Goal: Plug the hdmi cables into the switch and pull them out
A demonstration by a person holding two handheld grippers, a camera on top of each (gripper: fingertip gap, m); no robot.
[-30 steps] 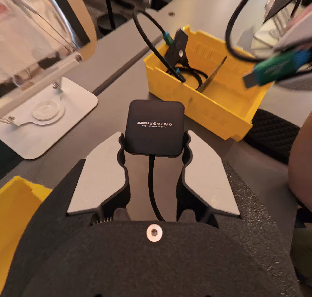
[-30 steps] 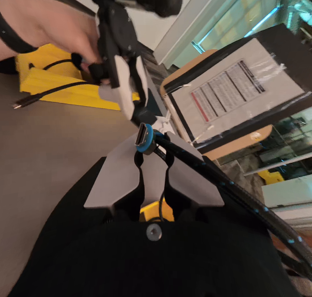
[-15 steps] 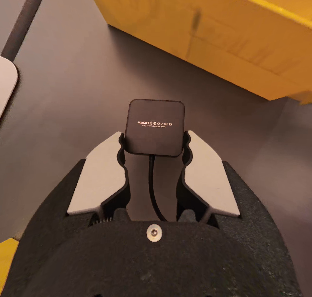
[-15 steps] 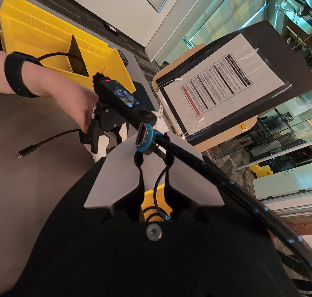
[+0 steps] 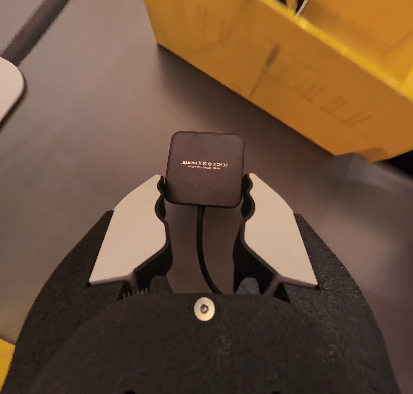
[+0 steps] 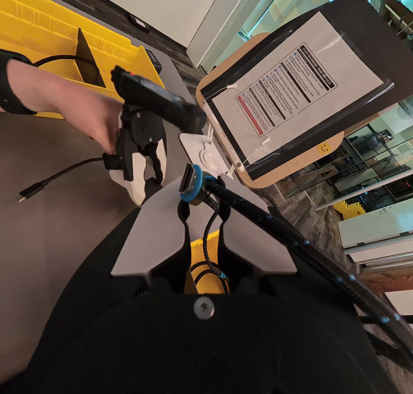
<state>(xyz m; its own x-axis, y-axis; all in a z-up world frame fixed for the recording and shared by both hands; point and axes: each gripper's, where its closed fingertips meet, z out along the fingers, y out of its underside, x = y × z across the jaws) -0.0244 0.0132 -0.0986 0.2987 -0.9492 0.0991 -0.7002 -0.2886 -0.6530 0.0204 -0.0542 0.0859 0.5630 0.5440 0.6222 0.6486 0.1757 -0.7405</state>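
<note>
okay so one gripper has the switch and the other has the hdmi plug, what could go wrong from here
1. The left gripper pinches only the near part of the switch, so insertion force may twist or slide it.
2. The HDMI plug sits askew at the right gripper tips, so it may meet a port crooked.
3. The braided cable trailing across the right gripper could tug the plug off line.

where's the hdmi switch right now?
In the left wrist view the black switch is clamped between the left gripper fingers, just above the grey table, with the yellow bin ahead to the right.
</note>
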